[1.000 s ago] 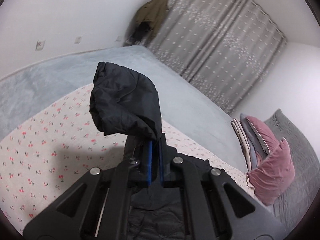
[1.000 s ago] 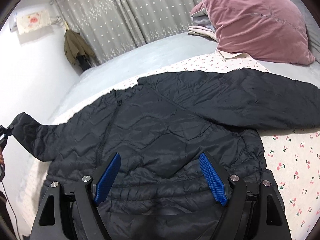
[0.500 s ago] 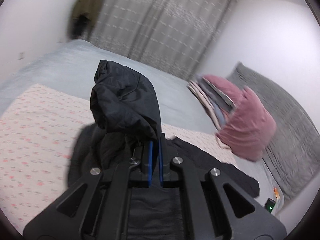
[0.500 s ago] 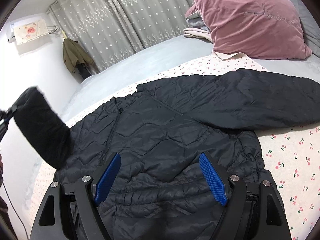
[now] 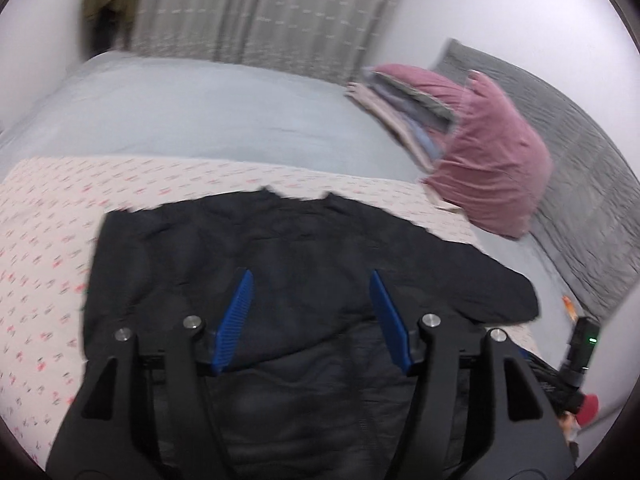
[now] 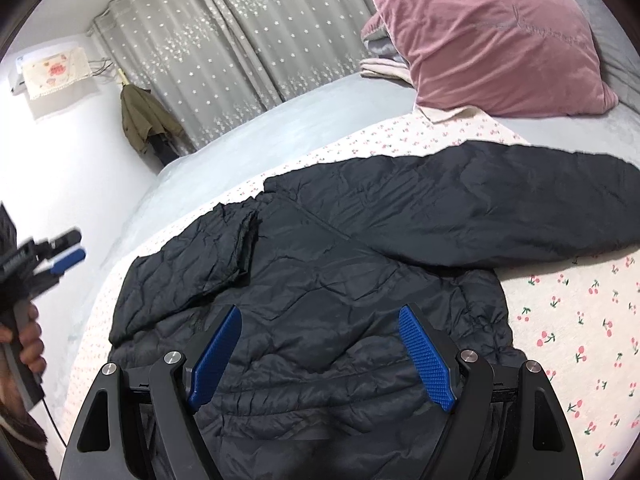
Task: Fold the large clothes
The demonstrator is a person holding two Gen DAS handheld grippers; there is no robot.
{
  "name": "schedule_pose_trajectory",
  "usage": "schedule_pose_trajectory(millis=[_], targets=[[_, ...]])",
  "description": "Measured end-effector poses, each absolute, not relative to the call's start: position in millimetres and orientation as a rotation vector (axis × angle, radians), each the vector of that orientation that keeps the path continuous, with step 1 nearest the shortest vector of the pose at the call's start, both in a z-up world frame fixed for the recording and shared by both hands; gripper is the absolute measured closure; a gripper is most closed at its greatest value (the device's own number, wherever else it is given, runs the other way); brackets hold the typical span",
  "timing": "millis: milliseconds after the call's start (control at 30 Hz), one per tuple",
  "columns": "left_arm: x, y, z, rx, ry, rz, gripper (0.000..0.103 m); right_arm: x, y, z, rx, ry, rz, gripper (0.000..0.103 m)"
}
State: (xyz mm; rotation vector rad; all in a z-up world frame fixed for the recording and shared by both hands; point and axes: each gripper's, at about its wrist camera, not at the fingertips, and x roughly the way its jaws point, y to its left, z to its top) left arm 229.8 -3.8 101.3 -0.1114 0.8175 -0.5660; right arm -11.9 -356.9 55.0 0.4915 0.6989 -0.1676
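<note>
A black quilted puffer jacket (image 6: 340, 280) lies flat on the cherry-print sheet (image 6: 580, 320). Its left sleeve (image 6: 192, 264) is folded in over the body. Its right sleeve (image 6: 500, 204) stretches out to the right. My right gripper (image 6: 320, 354) is open and empty just above the jacket's lower part. My left gripper (image 5: 310, 320) is open and empty above the jacket (image 5: 280, 264). It also shows at the left edge of the right wrist view (image 6: 66, 254), held in a hand.
A pink velvet pillow (image 6: 480, 36) and folded bedding (image 5: 404, 120) lie at the head of the grey bed (image 5: 220, 112). Grey starred curtains (image 6: 248, 40) and a hanging olive coat (image 6: 144, 120) stand at the far wall. A grey padded headboard (image 5: 592, 168) is at the right.
My left gripper let go of the left sleeve, which now lies folded over the jacket body, and its jaws opened. The right gripper stayed open over the jacket.
</note>
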Motion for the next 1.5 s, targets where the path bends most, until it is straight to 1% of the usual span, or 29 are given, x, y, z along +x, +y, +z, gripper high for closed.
schedule_pose_trajectory(millis=[100, 200, 267, 300, 333, 367, 400, 567, 667, 733, 767, 800, 833, 933, 967, 1033, 1067, 1100, 1133, 1167, 1200, 1333, 1400, 1500], targets=[[241.2, 16.6, 75.2, -0.143, 0.849, -0.467, 0.041, -9.9, -358.0, 51.3, 0.516, 0.713, -0.165, 0.021], [242.2, 8.6, 46.3, -0.093, 0.873, -0.451, 0.041, -9.1, -356.1, 51.4, 0.517, 0.712, -0.169, 0.021], [235.3, -15.9, 30.3, -0.012, 0.881, -0.48, 0.041, -8.9, -354.5, 51.9, 0.51, 0.712, -0.171, 0.021], [230.6, -33.7, 21.9, 0.042, 0.883, -0.509, 0.039, -9.1, -353.8, 51.7, 0.507, 0.713, -0.172, 0.021], [225.8, -50.0, 14.8, 0.092, 0.88, -0.532, 0.037, -9.4, -353.8, 51.4, 0.504, 0.714, -0.174, 0.021], [222.3, -65.3, 9.2, 0.133, 0.877, -0.547, 0.031, -9.6, -353.9, 51.0, 0.501, 0.716, -0.178, 0.021], [217.4, -81.0, 3.3, 0.18, 0.867, -0.567, 0.029, -9.8, -354.0, 51.0, 0.499, 0.718, -0.181, 0.021], [208.7, -147.2, -19.6, 0.375, 0.833, -0.622, 0.029, -10.1, -361.6, 49.9, 0.499, 0.721, -0.208, 0.021], [217.6, -166.2, -27.8, 0.425, 0.823, -0.584, 0.03, -9.1, -368.8, 48.2, 0.51, 0.726, -0.222, 0.021], [226.7, -170.3, -29.5, 0.42, 0.83, -0.55, 0.048, -9.1, -373.6, 47.3, 0.517, 0.727, -0.231, 0.021], [230.2, -168.7, -29.4, 0.408, 0.834, -0.54, 0.074, -9.5, -375.6, 46.8, 0.519, 0.727, -0.234, 0.021], [233.1, -164.4, -25.7, 0.368, 0.84, -0.556, 0.088, -9.7, -378.5, 46.3, 0.523, 0.728, -0.239, 0.021], [232.8, -156.9, -19.3, 0.314, 0.837, -0.589, 0.093, -10.5, -382.6, 45.6, 0.531, 0.726, -0.248, 0.021], [215.4, -143.1, -7.6, 0.272, 0.823, -0.736, 0.093, -12.7, -392.6, 43.9, 0.569, 0.722, -0.265, 0.021], [206.7, -139.4, -9.9, 0.297, 0.871, -0.813, 0.091, -13.2, -395.3, 43.1, 0.585, 0.722, -0.269, 0.021], [193.7, -132.1, -16.3, 0.357, 0.958, -0.888, 0.08, -13.3, -400.7, 39.8, 0.625, 0.725, -0.269, 0.021], [188.2, -127.1, -15.1, 0.379, 0.96, -0.903, 0.072, -12.5, -401.9, 38.5, 0.637, 0.73, -0.266, 0.021], [182.3, -119.5, -10.8, 0.393, 0.946, -0.913, 0.061, -11.2, -402.0, 37.6, 0.646, 0.736, -0.262, 0.021], [179.3, -110.5, -4.0, 0.394, 0.922, -0.905, 0.053, -10.7, -401.5, 37.2, 0.648, 0.739, -0.26, 0.021], [178.6, -96.5, 6.4, 0.375, 0.882, -0.87, 0.041, -10.3, -398.9, 37.6, 0.642, 0.742, -0.26, 0.021], [181.4, -83.0, 16.4, 0.344, 0.846, -0.837, 0.039, -9.7, -395.6, 38.7, 0.63, 0.744, -0.258, 0.021], [218.3, -27.9, 36.3, 0.28, 0.778, -0.601, 0.039, -3.2, -364.1, 52.6, 0.535, 0.741, -0.217, 0.021], [238.2, -4.5, 32.9, 0.264, 0.775, -0.501, 0.039, 8.5, -337.6, 57.8, 0.471, 0.734, -0.151, 0.021], [262.2, 36.3, 12.7, 0.187, 0.808, -0.386, 0.039, 37.1, -286.0, 57.0, 0.325, 0.757, -0.059, 0.022]])
